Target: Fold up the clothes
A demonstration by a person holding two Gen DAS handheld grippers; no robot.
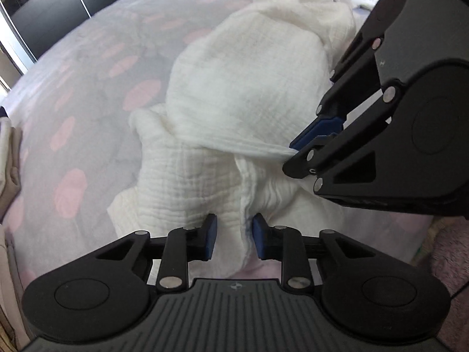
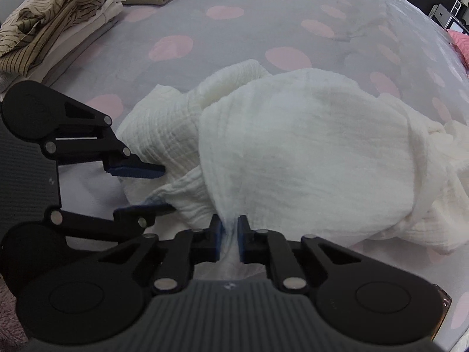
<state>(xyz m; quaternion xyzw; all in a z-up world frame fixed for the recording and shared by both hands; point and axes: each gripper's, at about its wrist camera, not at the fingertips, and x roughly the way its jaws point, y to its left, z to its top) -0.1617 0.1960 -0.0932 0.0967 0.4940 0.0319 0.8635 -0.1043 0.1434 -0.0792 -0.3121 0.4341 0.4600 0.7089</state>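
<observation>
Right gripper (image 2: pixel 228 238) clamped on white muslin garment (image 2: pixel 293 152) edge; left gripper (image 1: pixel 234 236) jaws parted around a fold; bedsheet (image 2: pixel 205 67) beneath.

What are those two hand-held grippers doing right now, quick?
Left hand-held gripper: open, its fingers either side of a fold of the white garment.
Right hand-held gripper: shut on the white garment's edge.

Soft, even daylight fills both views, and the white muslin garment (image 1: pixel 243 94) is the brightest thing, nearly washed out along its upper folds. The black tool bodies in the foreground sit dim, with little surface detail. Fisheye distortion bows the bed (image 2: pixel 263 23) into a dome, and the frame corners look blurred and darker.
</observation>
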